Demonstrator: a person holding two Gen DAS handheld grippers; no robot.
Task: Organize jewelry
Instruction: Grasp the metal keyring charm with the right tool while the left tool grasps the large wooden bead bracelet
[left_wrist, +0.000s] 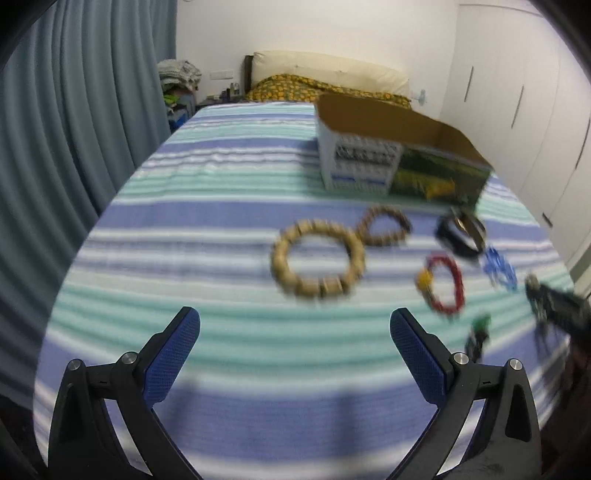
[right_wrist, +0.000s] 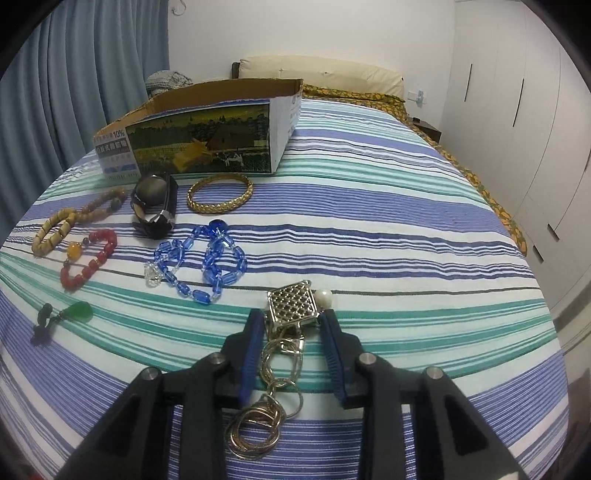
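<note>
Right tool (right_wrist: 291, 325) clenched on silver lattice pendant (right_wrist: 293, 303); stiff frame, limp slippery chain (right_wrist: 266, 417) trails. Left tool (left_wrist: 295, 345) released, empty.

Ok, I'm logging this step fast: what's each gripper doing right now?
Left gripper: open, holding nothing, above the bedspread.
Right gripper: closed on the silver pendant, with its chain trailing on the bed.

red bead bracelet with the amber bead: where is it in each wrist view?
Left wrist: red bead bracelet with one amber bead, right of centre, blurred, right of the large tan wooden-bead bracelet.
Right wrist: same red bracelet, far left, mid-height.
Shared landmark: open printed cardboard box, behind the jewelry on the striped bedspread.
</note>
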